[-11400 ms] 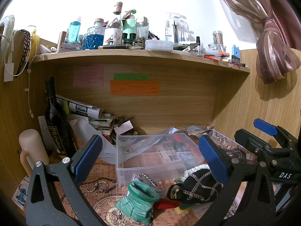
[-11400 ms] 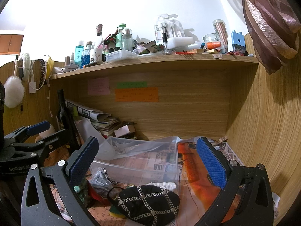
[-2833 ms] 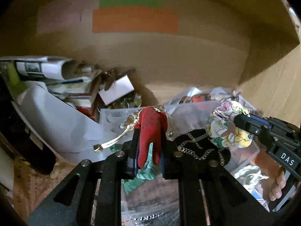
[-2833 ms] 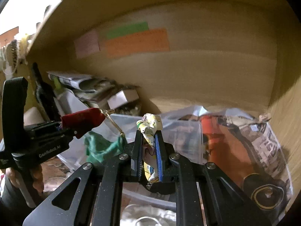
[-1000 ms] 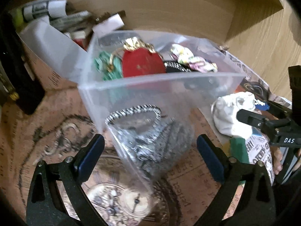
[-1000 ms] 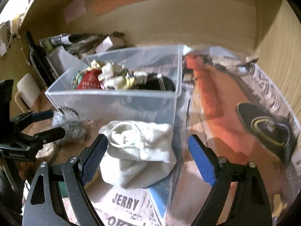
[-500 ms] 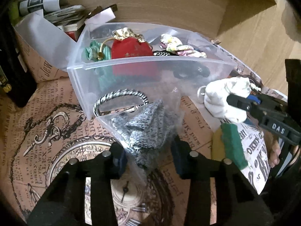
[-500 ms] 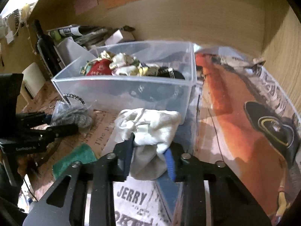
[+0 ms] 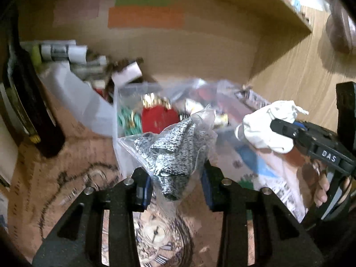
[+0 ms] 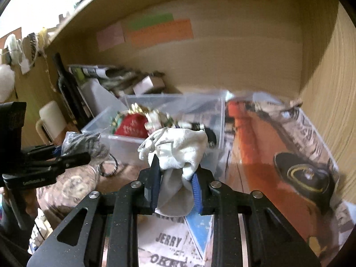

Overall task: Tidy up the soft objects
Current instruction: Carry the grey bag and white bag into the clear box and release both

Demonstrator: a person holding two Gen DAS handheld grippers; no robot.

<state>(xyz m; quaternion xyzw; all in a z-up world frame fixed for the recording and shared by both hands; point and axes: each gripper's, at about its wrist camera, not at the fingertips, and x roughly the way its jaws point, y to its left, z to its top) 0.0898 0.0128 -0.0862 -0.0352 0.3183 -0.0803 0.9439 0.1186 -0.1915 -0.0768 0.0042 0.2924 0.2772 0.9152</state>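
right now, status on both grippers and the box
Left gripper shut on grey bag, lifted. Right gripper shut on white pouch, lifted. Clear box ahead, already holding red pouch. Nothing between.

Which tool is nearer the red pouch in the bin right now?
Left, narrowly. The left tool, shut on the bagged grey item, sits just in front of the red pouch; the right tool, gripping the white pouch, is off to its right.

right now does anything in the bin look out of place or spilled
Nothing looks spilled. The clear bin sits upright with the red pouch inside. The grey bag and white pouch are each held in a claw, outside the bin.
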